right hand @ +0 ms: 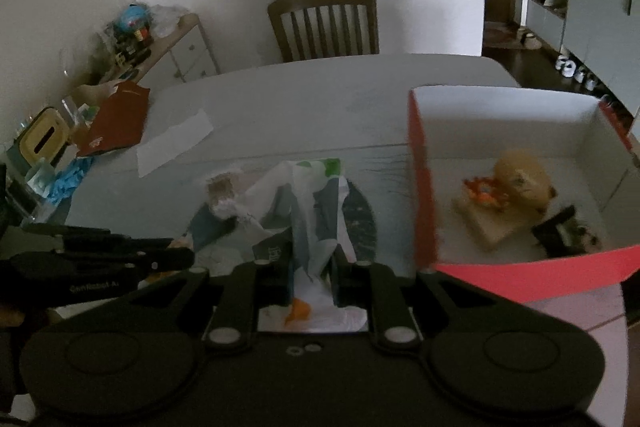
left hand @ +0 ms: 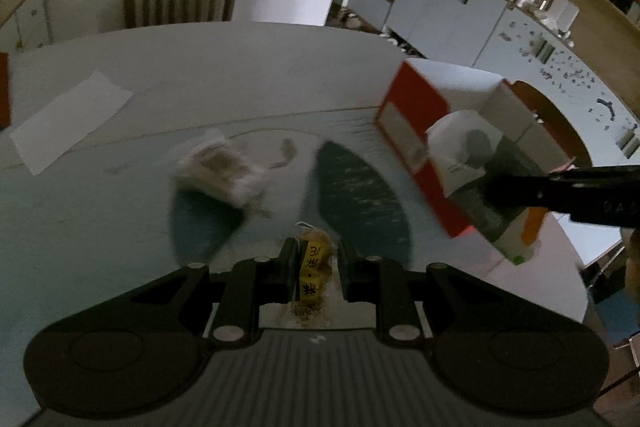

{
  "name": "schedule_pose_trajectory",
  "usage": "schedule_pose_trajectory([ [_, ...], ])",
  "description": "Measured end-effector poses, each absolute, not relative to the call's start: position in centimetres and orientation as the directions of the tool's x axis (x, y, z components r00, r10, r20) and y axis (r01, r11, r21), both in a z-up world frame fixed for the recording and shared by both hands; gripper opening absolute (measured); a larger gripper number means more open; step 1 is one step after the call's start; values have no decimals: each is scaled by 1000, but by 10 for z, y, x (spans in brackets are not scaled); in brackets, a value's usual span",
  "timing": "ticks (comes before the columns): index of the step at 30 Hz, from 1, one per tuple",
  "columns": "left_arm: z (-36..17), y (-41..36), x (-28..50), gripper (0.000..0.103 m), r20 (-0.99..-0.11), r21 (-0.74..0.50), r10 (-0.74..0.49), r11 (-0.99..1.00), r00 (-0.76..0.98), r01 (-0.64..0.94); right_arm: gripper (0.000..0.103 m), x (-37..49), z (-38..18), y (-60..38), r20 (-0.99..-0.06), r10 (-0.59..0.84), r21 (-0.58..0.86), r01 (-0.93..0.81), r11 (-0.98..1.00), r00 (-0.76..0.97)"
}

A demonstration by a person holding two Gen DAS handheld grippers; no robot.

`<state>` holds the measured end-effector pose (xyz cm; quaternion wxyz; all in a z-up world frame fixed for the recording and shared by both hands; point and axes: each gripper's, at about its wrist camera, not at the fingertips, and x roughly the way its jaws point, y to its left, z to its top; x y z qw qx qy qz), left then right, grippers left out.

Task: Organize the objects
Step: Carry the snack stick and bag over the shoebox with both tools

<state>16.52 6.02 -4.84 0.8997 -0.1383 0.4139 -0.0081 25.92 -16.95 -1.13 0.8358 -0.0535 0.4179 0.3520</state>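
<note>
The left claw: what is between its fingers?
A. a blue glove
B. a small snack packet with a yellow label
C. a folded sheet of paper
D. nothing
B: in the left wrist view the left claw is closed on a small snack packet with a yellow label.

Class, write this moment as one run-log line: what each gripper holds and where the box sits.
left gripper: shut on yellow snack packet | right gripper: shut on white plastic bag | red box: open, on table

Yellow-labelled snack packet (left hand: 314, 267) held upright; crumpled white bag (right hand: 308, 211) held; red box (right hand: 520, 163) open.
</note>
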Motion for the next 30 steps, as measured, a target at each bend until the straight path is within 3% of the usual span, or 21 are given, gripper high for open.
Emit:
schedule_pose_trajectory([
  [30, -9, -111, 261, 20, -700, -180, -158, 983, 696, 42, 16, 341, 2, -317, -677, 554, 221, -584, 781, 485],
])
